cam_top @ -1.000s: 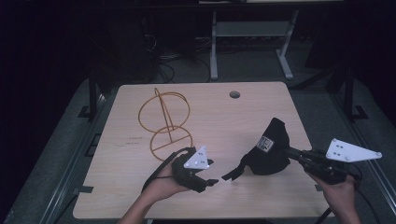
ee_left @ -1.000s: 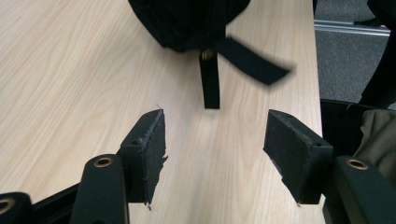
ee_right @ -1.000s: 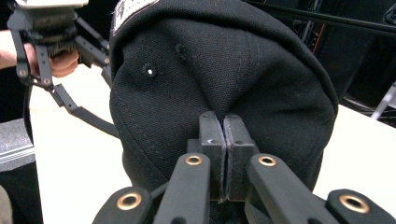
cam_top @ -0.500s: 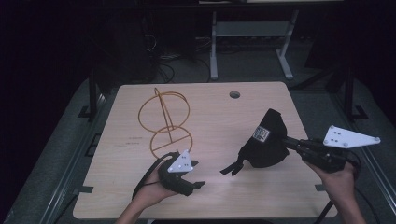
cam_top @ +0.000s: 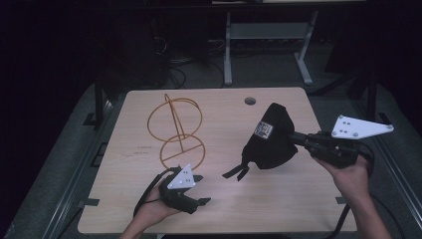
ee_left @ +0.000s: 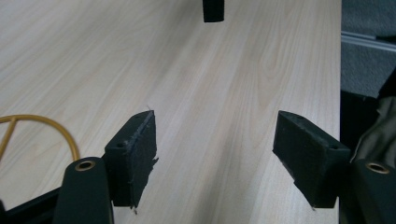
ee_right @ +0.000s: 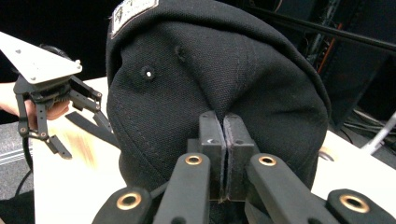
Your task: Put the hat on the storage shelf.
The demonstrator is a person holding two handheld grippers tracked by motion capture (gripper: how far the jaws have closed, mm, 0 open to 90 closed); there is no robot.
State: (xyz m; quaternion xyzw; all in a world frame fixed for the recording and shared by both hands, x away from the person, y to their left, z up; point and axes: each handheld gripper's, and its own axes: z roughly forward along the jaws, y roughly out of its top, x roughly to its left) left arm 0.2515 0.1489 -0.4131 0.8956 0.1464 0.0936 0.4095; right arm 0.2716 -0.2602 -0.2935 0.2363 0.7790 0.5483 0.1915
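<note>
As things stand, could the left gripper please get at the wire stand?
Probably yes: the left gripper, jaws open and empty, sits just in front of the wire stand, with bare table between and nothing blocking.

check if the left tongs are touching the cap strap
Apart. The high view shows bare table between the left tongs and the strap; the left gripper view shows open jaws with nothing between them.

Cap (cam_top: pixel 271 139): black fabric, white patch on the side, eyelets in the crown, strap dangling at lower left. Lifted off the table, tilted, right of centre in the high view.
</note>
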